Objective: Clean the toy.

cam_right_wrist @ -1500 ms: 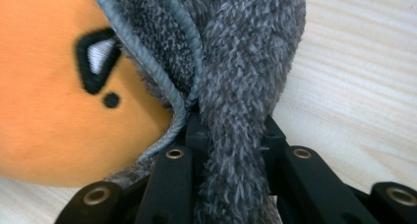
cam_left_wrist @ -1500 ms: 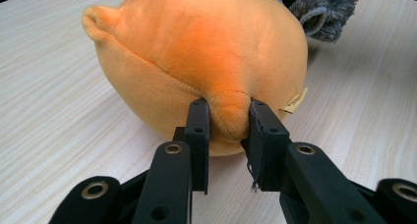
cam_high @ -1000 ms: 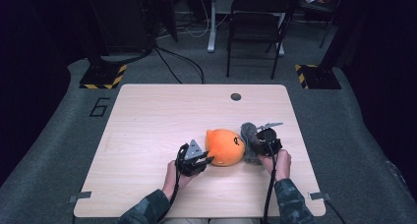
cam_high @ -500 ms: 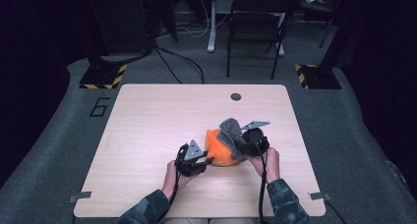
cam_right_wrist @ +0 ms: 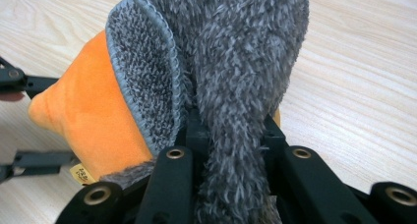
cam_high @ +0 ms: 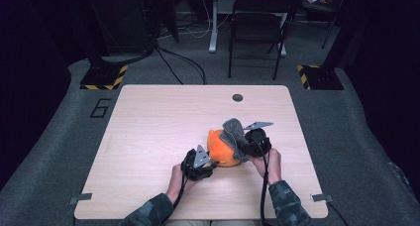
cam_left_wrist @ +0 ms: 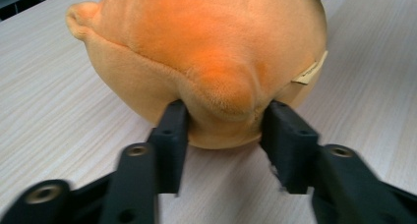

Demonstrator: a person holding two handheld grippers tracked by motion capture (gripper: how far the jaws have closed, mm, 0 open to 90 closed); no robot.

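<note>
An orange plush toy (cam_high: 221, 149) (cam_left_wrist: 206, 47) lies on the wooden table (cam_high: 158, 127), near its front edge. My left gripper (cam_high: 207, 162) (cam_left_wrist: 223, 121) meets it from the left. Its jaws have just been opening, and a bulge of the plush still sits pinched between the pads. A grey fuzzy cloth (cam_high: 234, 133) (cam_right_wrist: 236, 62) drapes over the plush's right side. My right gripper (cam_high: 247, 147) (cam_right_wrist: 228, 130) is shut on that cloth, whose pile bunches between the jaws. In the right gripper view the orange plush (cam_right_wrist: 83, 116) shows to the left of the cloth.
A small dark round cap (cam_high: 237, 97) is set into the table near its far edge. Beyond the table stand a black folding chair (cam_high: 257, 23), cables on the grey floor, and yellow-black striped stand bases (cam_high: 104, 77).
The right gripper has carried the grey cloth leftward and up, from beside the plush onto its right side. The left hand has stayed at the plush's left.
</note>
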